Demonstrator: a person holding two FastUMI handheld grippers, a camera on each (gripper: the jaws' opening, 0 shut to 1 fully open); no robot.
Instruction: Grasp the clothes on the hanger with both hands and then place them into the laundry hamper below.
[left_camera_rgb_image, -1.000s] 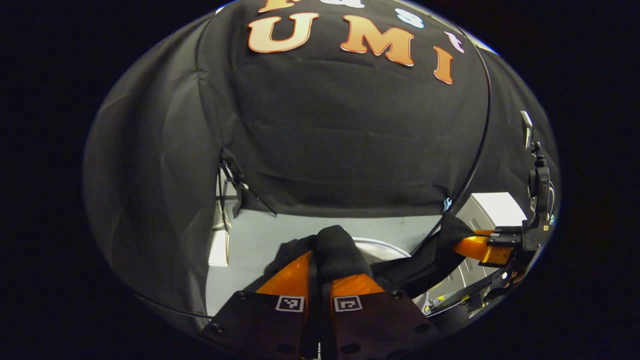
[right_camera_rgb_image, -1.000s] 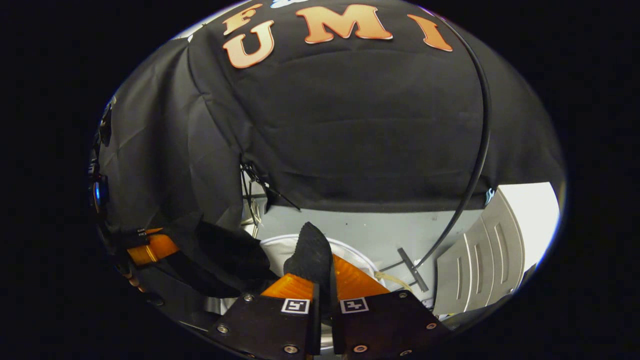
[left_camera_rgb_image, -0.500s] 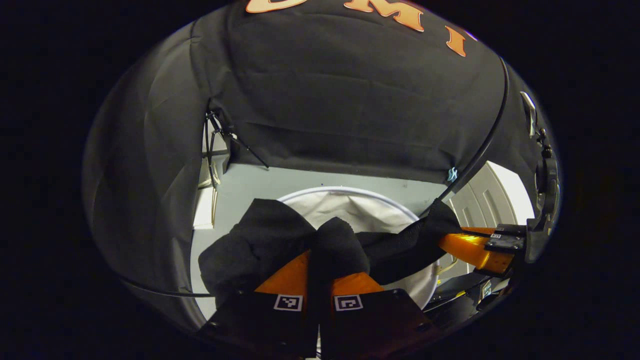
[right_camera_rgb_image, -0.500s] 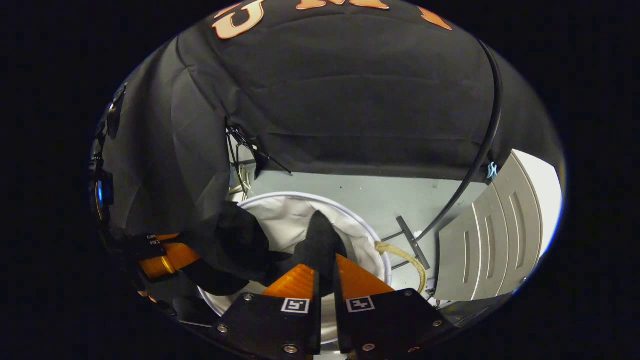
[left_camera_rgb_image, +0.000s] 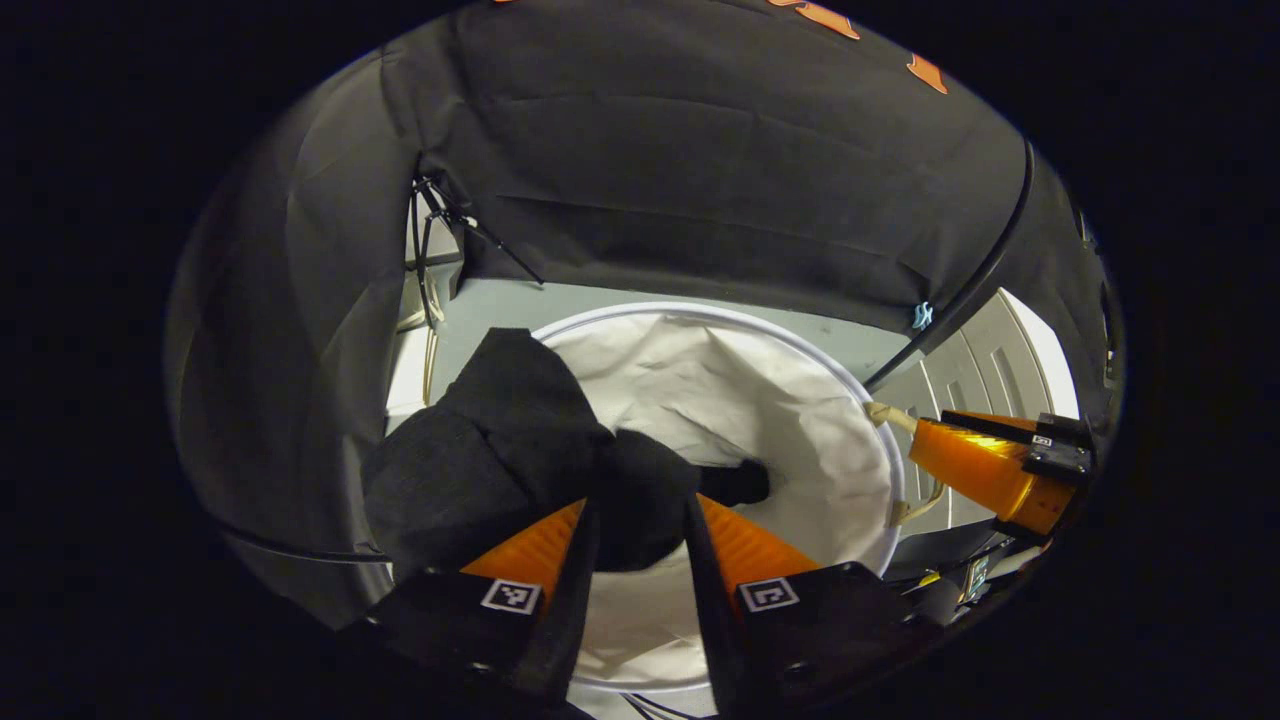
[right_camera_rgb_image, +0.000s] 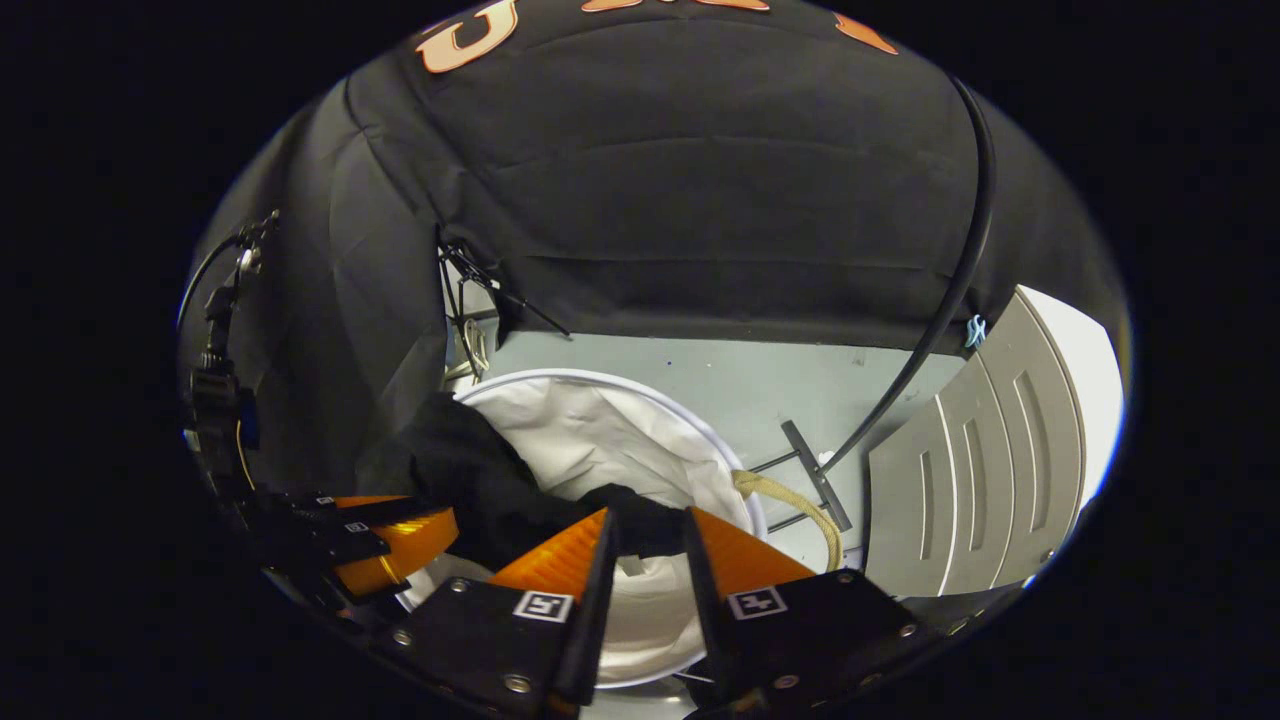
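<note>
Fingers, left gripper (left_camera_rgb_image: 640, 520): spread apart, black clothes (left_camera_rgb_image: 500, 450) bunched loosely between, no longer pinched.
Fingers, right gripper (right_camera_rgb_image: 648, 545): parted too, cloth edge lying in the gap.
Clothes: draped over the near rim and sagging into the white laundry hamper (left_camera_rgb_image: 760, 400).
Handling: soft, light, limp; likely to snag on the rim.
Hold: best at bunched folds.

The clothes (left_camera_rgb_image: 500, 450) hang over the laundry hamper's (left_camera_rgb_image: 800, 420) left rim, partly inside it.
</note>
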